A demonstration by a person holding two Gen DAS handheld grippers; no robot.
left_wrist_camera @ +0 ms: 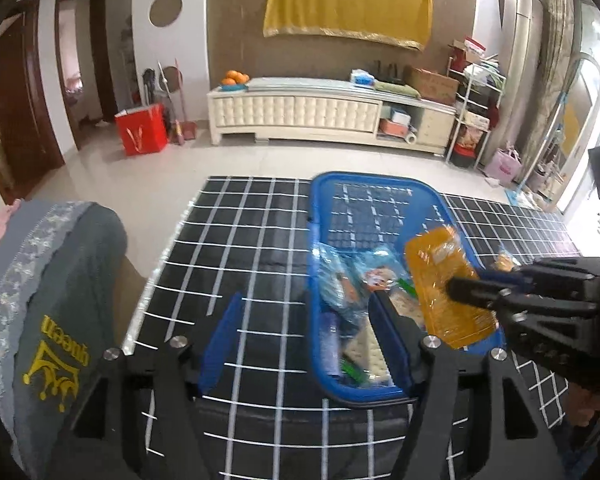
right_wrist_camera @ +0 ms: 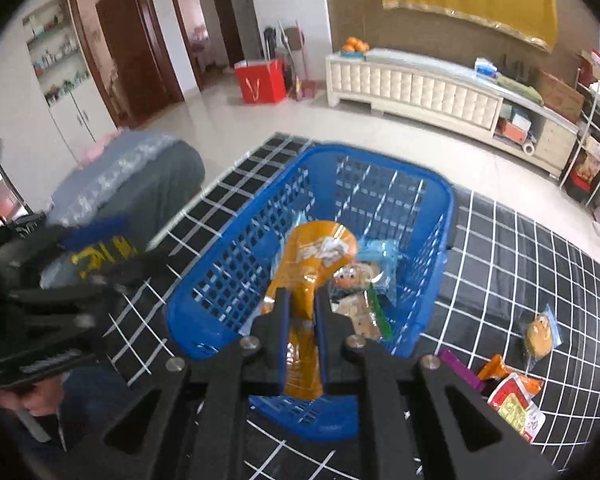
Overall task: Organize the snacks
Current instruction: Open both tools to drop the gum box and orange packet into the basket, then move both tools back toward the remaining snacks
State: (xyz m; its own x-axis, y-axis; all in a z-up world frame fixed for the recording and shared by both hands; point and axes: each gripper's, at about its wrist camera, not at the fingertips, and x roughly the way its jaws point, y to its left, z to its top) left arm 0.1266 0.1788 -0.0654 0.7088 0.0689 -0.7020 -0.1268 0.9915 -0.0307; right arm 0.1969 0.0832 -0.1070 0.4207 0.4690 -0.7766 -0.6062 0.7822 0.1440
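Note:
A blue plastic basket (left_wrist_camera: 314, 240) stands on a black, white-gridded tablecloth (left_wrist_camera: 240, 248) and holds several snack packets (left_wrist_camera: 352, 280). My right gripper (right_wrist_camera: 302, 304) is shut on a long orange snack packet (right_wrist_camera: 312, 264), held over the basket (right_wrist_camera: 448, 200); the left wrist view shows the same packet (left_wrist_camera: 440, 280) with the right gripper (left_wrist_camera: 472, 292) reaching in from the right. My left gripper (left_wrist_camera: 308, 336) is open and holds nothing. One of its fingers is outside the basket's left wall and the other over the inside. In the right wrist view the left gripper (right_wrist_camera: 80, 280) is a blur at the left.
Loose snacks lie on the cloth right of the basket: a round biscuit packet (right_wrist_camera: 540, 334), a red-and-white packet (right_wrist_camera: 516, 404), a small orange packet (right_wrist_camera: 496, 368) and a purple bar (right_wrist_camera: 458, 368). A grey cushion with yellow print (left_wrist_camera: 60, 320) sits at the table's left edge.

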